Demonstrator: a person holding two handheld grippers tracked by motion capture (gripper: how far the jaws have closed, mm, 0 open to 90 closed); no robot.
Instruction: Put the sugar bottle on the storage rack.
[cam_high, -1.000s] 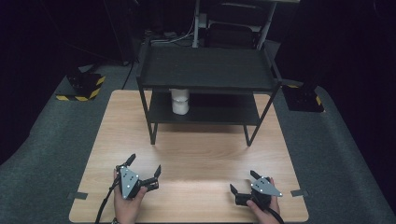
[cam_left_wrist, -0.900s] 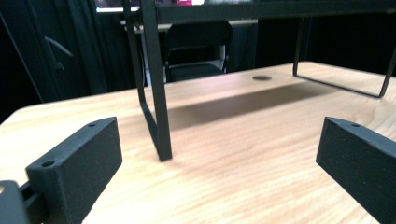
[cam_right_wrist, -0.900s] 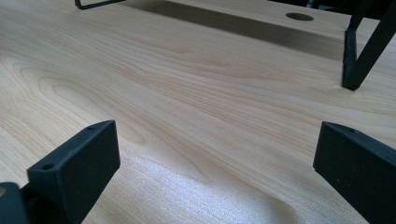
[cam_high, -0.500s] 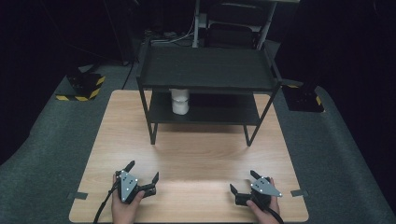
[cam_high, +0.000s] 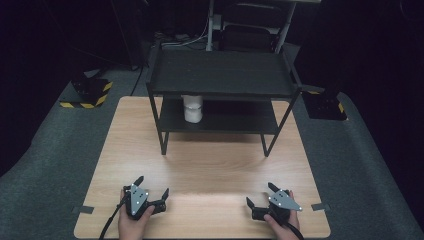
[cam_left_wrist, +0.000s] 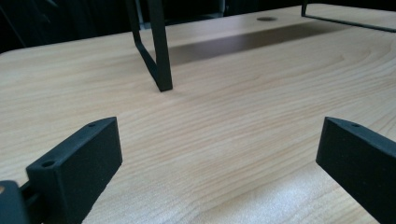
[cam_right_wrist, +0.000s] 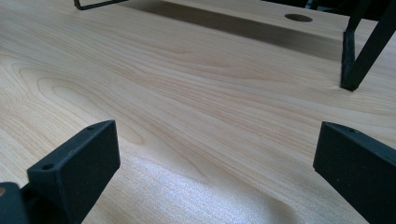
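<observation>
A black two-tier shelf (cam_high: 220, 75) stands at the back of the wooden table (cam_high: 210, 165). On its lower tier, toward the left, sits a white cup (cam_high: 192, 108). My left gripper (cam_high: 152, 187) rests near the table's front left edge, held by a hand, jaws wide apart with nothing between them. My right gripper (cam_high: 260, 195) rests near the front right edge, also open and empty. Bare wood lies between the black jaws in the left gripper view (cam_left_wrist: 219, 149), with a shelf leg (cam_left_wrist: 159, 46) ahead. A shelf leg (cam_right_wrist: 359, 56) stands at the far right of the right gripper view.
Grey carpet surrounds the table. A black box with yellow-black hazard tape (cam_high: 87, 92) sits on the floor at the left, another dark box (cam_high: 322, 105) at the right. Tape strips (cam_high: 82, 209) mark the table's front corners. A round hole (cam_right_wrist: 298, 17) is in the tabletop.
My left gripper has slid back toward the table's front edge and settled there. The right gripper has stayed still.
</observation>
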